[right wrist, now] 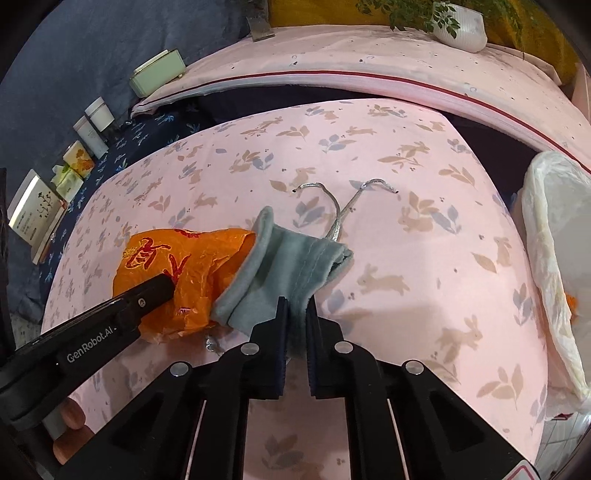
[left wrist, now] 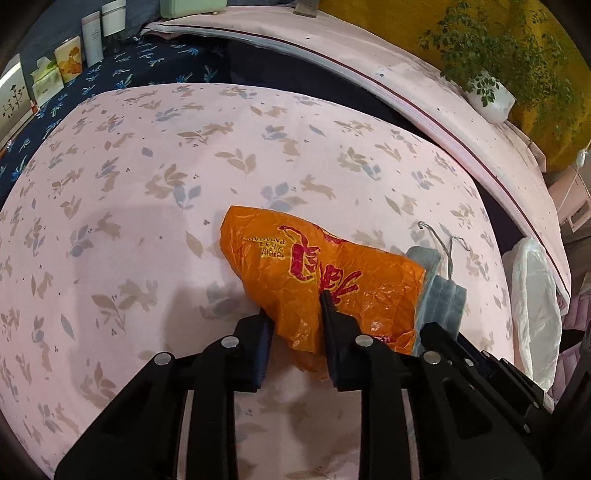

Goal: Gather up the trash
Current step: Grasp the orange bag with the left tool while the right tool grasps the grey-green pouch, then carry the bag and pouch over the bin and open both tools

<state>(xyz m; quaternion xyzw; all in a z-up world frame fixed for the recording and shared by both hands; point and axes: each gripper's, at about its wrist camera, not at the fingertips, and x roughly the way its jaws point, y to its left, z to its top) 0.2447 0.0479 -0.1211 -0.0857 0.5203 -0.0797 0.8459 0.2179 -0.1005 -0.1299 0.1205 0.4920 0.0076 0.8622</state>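
A crumpled orange plastic bag (left wrist: 332, 266) with red print lies on the pink rabbit-print cloth (left wrist: 147, 221). My left gripper (left wrist: 295, 310) pinches its near edge between both fingers; one of these fingers (right wrist: 159, 290) shows resting on the bag (right wrist: 192, 258) in the right wrist view. Right beside the bag lies a grey-blue fabric pouch (right wrist: 291, 262) with silver drawstring cords (right wrist: 336, 210). My right gripper (right wrist: 297, 306) is shut on the pouch's near edge. In the left wrist view the pouch (left wrist: 443, 295) peeks out from behind the bag.
A bin lined with a white plastic bag (right wrist: 554, 240) stands at the right edge of the cloth. Behind is a pink ledge (right wrist: 369, 70) with a potted plant (right wrist: 458, 26). Boxes and jars (right wrist: 88, 136) line the dark blue cloth at the left.
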